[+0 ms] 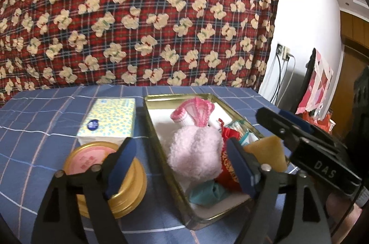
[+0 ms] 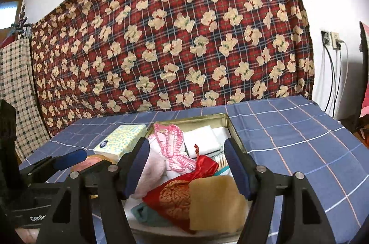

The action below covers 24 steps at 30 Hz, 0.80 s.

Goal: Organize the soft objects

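Tin (image 1: 161,151) at lower centre of tabletop (image 1: 34,128) holds pink plush (image 1: 196,151), red pouch (image 2: 175,193), yellow sponge (image 2: 214,202). Left hand-held gripper (image 1: 182,165) and right hand-held gripper (image 2: 186,168) both spread wide, holding nothing. Risk: overfilled tin, sponge could slide out.

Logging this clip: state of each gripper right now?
Left gripper: open, holding nothing.
Right gripper: open, holding nothing.

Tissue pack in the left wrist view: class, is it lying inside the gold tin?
No. The tissue pack lies on the blue checked cloth, outside the gold tin, beside its left wall.
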Tool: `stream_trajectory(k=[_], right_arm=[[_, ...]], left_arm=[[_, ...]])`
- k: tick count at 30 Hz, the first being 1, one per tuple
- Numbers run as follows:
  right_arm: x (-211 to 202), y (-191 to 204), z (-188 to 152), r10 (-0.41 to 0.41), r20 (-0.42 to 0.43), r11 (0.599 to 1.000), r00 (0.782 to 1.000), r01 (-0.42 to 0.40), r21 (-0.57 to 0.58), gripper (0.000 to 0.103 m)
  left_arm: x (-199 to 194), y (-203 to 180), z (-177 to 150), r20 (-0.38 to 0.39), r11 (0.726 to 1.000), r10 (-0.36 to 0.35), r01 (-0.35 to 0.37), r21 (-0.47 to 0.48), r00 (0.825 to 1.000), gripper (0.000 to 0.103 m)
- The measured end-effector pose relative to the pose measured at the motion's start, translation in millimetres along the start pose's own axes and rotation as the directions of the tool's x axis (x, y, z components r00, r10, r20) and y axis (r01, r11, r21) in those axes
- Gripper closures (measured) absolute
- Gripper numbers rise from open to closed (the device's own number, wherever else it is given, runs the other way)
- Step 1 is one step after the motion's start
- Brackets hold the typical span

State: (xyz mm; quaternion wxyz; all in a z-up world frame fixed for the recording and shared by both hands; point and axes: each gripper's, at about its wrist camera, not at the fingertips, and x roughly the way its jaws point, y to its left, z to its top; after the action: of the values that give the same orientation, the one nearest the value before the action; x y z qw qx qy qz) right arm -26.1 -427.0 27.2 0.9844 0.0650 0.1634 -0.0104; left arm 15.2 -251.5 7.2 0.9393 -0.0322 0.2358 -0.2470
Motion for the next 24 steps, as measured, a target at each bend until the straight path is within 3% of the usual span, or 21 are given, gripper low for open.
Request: stream_trajectory(k=[3, 24], right_arm=[[-12.3, 5.3, -2.1, -0.013, 0.033, 1.0, 0.999, 0.013, -0.006, 0.027], [-35.2, 3.6, -3.2, -0.024, 0.1, 0.999, 0.995, 0.021, 0.027, 0.027]], left_arm=[[-8.1, 1.9, -0.9, 0.027, 1.0, 0.013, -0.013, 0.003, 1.0, 0.013], [-20.0, 4.1, -1.8, 0.06, 1.0, 0.018, -0.018, 0.003, 0.998, 0.004]])
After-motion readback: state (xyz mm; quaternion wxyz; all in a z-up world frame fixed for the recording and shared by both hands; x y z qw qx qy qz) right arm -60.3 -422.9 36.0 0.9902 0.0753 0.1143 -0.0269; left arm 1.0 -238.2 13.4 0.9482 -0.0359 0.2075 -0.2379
